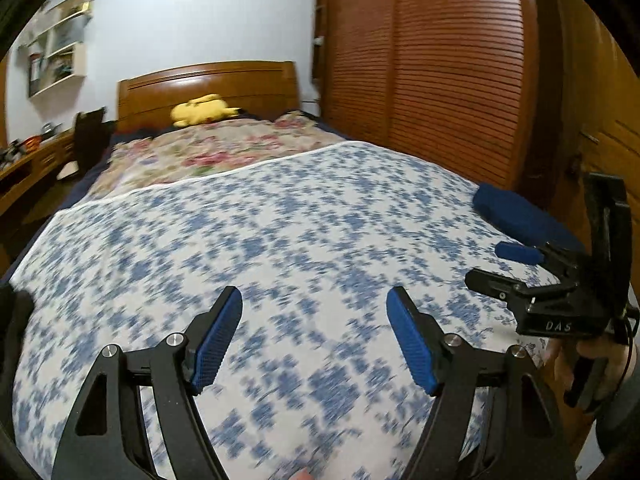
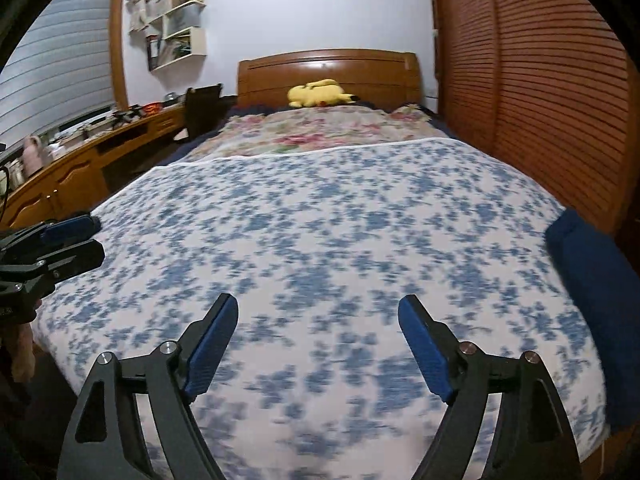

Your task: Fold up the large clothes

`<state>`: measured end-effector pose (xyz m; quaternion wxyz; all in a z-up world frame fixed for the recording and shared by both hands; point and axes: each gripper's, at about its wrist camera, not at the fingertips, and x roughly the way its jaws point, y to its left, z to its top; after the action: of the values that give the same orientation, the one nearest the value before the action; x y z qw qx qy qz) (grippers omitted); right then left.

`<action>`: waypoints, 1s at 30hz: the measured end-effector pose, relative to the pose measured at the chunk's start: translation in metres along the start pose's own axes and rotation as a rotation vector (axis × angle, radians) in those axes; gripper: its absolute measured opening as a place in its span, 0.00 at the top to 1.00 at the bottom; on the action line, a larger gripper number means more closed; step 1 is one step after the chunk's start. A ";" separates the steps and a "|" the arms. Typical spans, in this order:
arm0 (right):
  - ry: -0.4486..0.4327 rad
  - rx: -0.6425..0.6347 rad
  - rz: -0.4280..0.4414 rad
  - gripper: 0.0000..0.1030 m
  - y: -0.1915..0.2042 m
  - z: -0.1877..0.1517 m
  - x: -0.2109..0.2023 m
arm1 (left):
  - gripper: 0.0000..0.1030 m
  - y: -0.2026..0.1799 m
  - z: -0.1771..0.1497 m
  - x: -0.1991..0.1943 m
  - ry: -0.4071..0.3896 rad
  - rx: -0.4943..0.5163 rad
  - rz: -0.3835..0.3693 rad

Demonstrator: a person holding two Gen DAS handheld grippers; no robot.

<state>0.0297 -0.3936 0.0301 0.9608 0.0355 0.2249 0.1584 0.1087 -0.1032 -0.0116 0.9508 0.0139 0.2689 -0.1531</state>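
Observation:
A large white cloth with a blue flower print [image 1: 280, 232] [image 2: 328, 232] lies spread flat over the near part of the bed; its white-trimmed far edge runs across the bed. My left gripper [image 1: 314, 300] hovers over the cloth's near part, open, with nothing between its blue pads. My right gripper [image 2: 318, 304] is also open and empty above the cloth. In the left wrist view the right gripper [image 1: 492, 266] shows at the right edge, held by a hand. The right wrist view has the left gripper [image 2: 80, 240] at its left edge.
A dark blue fabric [image 1: 516, 212] [image 2: 588, 264] lies at the bed's right edge. Beyond the cloth are a flowered quilt [image 2: 320, 128], a yellow plush toy [image 2: 316, 94] and the wooden headboard [image 2: 328, 68]. A louvred wardrobe [image 2: 540, 80] stands to the right, a desk [image 2: 80, 160] to the left.

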 end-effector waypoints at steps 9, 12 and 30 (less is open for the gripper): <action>-0.032 -0.028 0.033 0.17 0.046 0.000 -0.023 | 0.27 0.040 -0.017 -0.058 -0.011 -0.064 0.194; -0.054 -0.036 0.049 0.17 0.059 0.001 -0.038 | 0.27 0.047 -0.023 -0.074 -0.023 -0.059 0.251; -0.209 -0.046 0.063 0.17 0.078 -0.009 -0.070 | 0.27 0.049 -0.016 -0.151 -0.175 -0.101 0.258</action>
<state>-0.0562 -0.3418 0.0620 0.9741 0.0368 0.1183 0.1890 -0.0071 -0.0123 0.0493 0.9818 -0.0127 0.1885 -0.0167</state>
